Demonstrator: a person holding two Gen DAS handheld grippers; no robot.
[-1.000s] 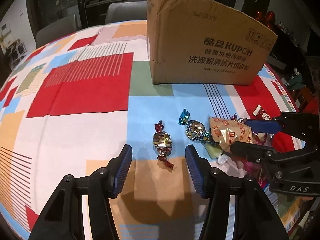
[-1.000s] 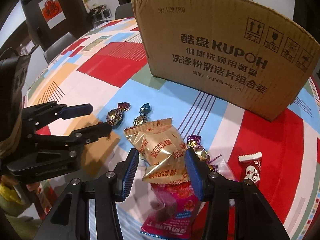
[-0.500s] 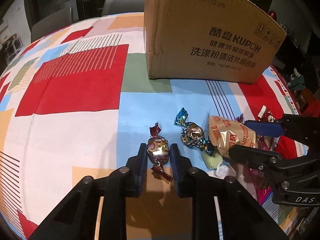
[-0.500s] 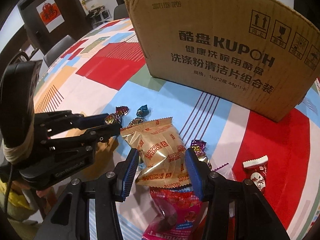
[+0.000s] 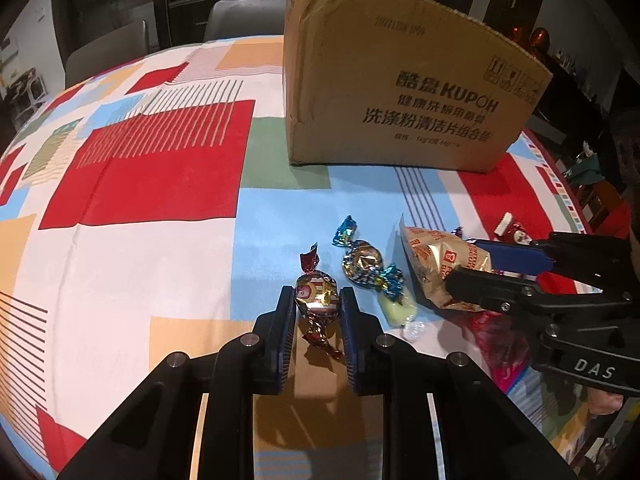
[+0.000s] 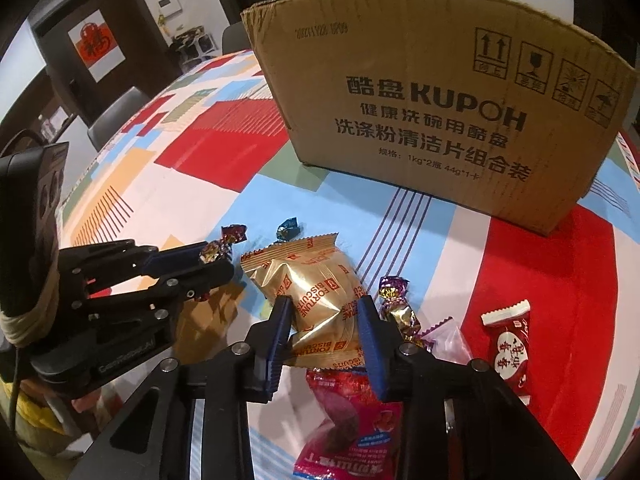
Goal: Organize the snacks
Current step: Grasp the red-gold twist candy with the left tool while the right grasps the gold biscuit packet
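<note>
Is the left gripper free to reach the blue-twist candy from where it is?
Probably not yet: the left gripper is shut on the red-twist candy. The blue-twist candy lies close beside it, unobstructed.

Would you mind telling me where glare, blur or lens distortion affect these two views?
Left wrist view: fisheye bends the cardboard box top edge; glare on the foil candy between the left gripper fingers. Right wrist view: highlights on the gold biscuit packet; the red packet near the right gripper looks blurred.
</note>
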